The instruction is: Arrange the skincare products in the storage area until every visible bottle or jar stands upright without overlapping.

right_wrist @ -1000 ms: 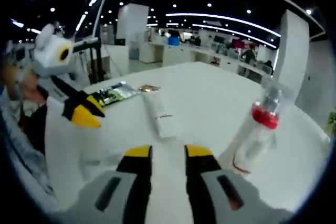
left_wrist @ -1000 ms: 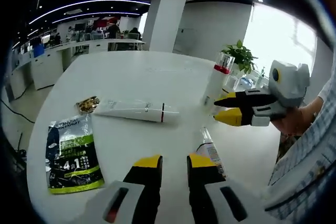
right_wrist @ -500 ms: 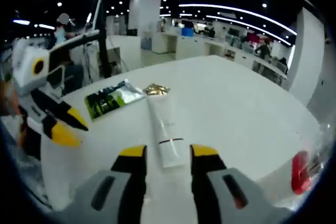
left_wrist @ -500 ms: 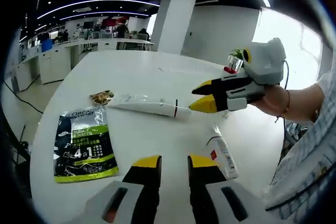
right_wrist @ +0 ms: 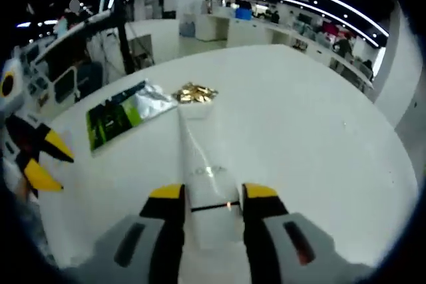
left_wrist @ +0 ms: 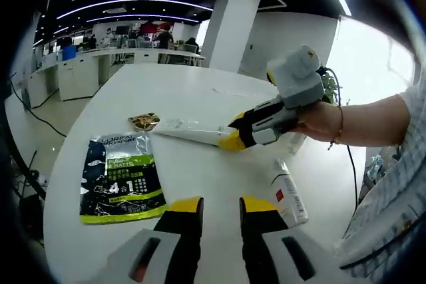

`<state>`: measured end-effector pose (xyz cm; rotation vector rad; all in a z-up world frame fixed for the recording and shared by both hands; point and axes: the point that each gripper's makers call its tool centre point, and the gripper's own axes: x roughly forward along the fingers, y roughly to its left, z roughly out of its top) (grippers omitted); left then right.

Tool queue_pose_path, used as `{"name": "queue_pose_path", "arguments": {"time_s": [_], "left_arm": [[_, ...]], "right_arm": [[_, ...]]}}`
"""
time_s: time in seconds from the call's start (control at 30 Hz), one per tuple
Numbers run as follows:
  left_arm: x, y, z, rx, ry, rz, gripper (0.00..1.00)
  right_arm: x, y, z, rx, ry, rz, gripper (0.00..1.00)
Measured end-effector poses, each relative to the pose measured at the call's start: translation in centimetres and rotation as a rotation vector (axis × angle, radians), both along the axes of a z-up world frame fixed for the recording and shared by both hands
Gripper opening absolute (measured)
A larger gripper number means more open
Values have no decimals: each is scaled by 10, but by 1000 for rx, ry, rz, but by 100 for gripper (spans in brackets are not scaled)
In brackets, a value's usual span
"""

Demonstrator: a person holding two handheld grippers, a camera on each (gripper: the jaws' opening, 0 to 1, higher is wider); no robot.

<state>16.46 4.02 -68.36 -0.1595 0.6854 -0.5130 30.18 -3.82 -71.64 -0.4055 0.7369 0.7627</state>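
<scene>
Straddling flat white tube [right_wrist: 202,184], right tool [right_wrist: 212,199] open-jawed.

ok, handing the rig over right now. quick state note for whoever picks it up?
Right gripper: open, jaws either side of the white tube lying flat on the table, not visibly clamped.
Left gripper: open, holding nothing, above the table.
Small white bottle lies on its side near the left gripper; L'Oreal sachet lies flat; gold wrapper sits at the tube's far end.
Done: nothing stood up yet among these.
Left: grip and stand the tube, then the bottle.

white tube [right_wrist: 205,184] lying flat, small bottle [left_wrist: 289,197] toppled
</scene>
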Motion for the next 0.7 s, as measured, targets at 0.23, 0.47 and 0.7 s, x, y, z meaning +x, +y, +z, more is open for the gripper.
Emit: {"name": "queue_pose_path", "arguments": {"time_s": [0.23, 0.47, 0.7], "left_arm": [[-2, -1, -4, -17, 20, -4, 22], [4, -2, -5, -62, 39, 18, 22], [10, 0, -5, -68, 29, 35, 23]], "right_arm": [[-15, -10, -1, -113, -67, 89, 28], [-35, -17, -1, -111, -57, 134, 28], [-59, -21, 1, -130, -24, 235, 28]]}}
